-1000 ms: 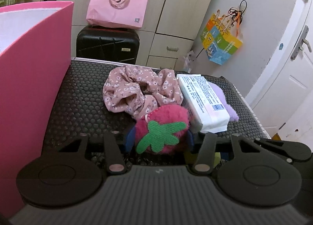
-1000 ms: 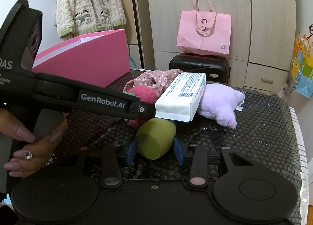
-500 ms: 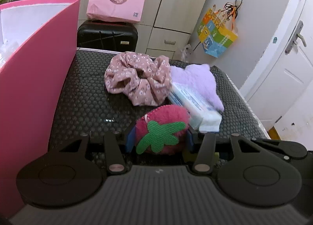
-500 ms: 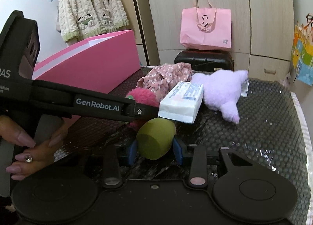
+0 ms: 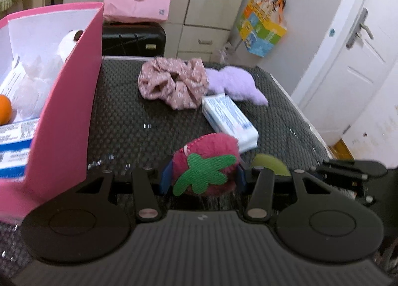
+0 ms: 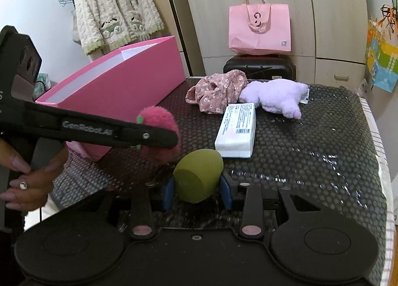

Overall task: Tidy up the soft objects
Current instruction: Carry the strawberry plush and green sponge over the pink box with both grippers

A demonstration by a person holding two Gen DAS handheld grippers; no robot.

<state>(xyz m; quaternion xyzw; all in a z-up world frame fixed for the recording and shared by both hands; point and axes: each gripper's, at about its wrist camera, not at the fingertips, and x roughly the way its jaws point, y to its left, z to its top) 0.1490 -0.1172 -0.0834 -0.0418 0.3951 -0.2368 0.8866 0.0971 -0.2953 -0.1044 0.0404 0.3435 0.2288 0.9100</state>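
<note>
L gripper [image 5: 202, 178] has its jaws clenched on a plush strawberry [image 5: 205, 159], pink-red w/ a green felt leaf facing the cam; blue pads press it on both sides and it's held above the dark dimpled tabletop [image 5: 139, 122], just right of the pink box [image 5: 72, 102]. Seen from the R wrist cam, the same strawberry [image 6: 161, 122] sits at the tip of the L gripper's black arm, close to the box's near corner, w/ the person's hand [image 6: 27, 184] wrapped on the handle. R gripper [image 6: 197, 190] has its jaws closed on an olive-green sponge [image 6: 197, 176], egg-shaped, flat cut end toward the lens, just off the tabletop; a sliver of it [image 5: 271, 165] shows in the L view beside the strawberry. Left on the tabletop: a white tissue pack [image 6: 236, 133] lying flat near the middle, a floral pink scrunchie [image 6: 217, 91] behind it, and a lilac plush toy [image 6: 273, 96] touching the scrunchie's right side. Inside the box: a white plush [image 5: 49, 62], an orange ball [image 5: 5, 112] and printed packs [image 5: 15, 142]. Bkgd: pink tote bag [image 6: 260, 27] atop a black suitcase [image 6: 261, 66], cream cardigan [image 6: 114, 10] hanging on the wall.
</note>
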